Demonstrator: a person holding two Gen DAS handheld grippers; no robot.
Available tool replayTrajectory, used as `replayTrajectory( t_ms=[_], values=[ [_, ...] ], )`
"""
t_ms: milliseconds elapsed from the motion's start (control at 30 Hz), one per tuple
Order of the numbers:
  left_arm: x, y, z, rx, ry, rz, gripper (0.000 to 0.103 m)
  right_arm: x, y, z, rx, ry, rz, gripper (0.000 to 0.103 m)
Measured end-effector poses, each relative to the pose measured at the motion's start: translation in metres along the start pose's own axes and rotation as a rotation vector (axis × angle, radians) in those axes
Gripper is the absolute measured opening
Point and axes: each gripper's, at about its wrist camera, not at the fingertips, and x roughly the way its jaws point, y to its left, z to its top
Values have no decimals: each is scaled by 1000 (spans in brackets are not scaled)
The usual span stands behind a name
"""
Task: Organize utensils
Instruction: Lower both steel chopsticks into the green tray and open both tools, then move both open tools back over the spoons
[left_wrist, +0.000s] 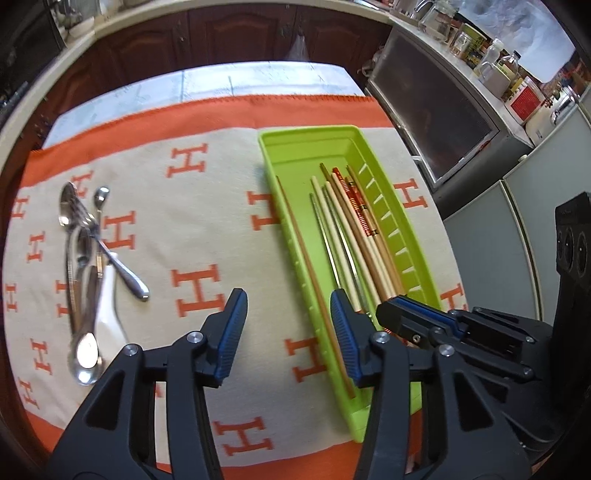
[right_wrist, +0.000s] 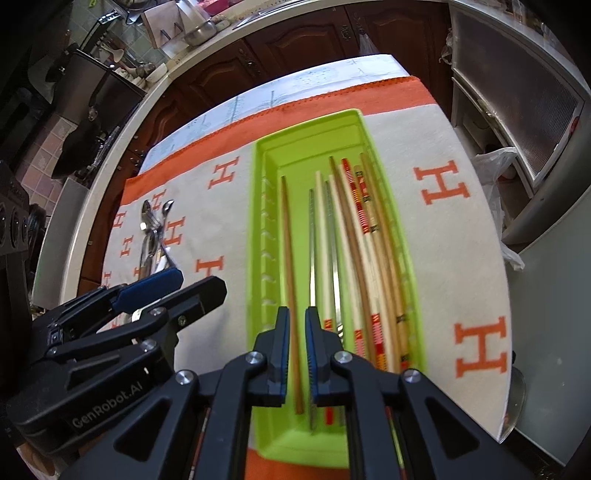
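A table (left_wrist: 258, 74) carries an orange-lettered cloth (left_wrist: 207, 206) bearing a green tray (left_wrist: 269, 155) and piled spoons (left_wrist: 83, 258).

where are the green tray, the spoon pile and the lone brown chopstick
green tray (left_wrist: 308, 134): left wrist view, far rim
spoon pile (left_wrist: 83, 254): left wrist view, crossed handles
lone brown chopstick (right_wrist: 287, 236): right wrist view, mid-shaft

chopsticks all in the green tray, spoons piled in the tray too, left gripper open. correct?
Not quite: the spoons lie piled on the cloth left of the green tray, not in it, as the left wrist view shows. The chopsticks are in the tray and the left gripper is open.
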Motion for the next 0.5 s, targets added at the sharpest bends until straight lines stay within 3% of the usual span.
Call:
replayTrajectory(
  t_ms=[133, 500],
  values=[
    [-18, 10, -13, 22, -58, 43, 44, -5, 10, -10, -3, -12, 12, 16],
    [-49, 36, -45, 26, -131, 75, 44, -9, 49, -33, -44, -13, 41, 16]
  ],
)
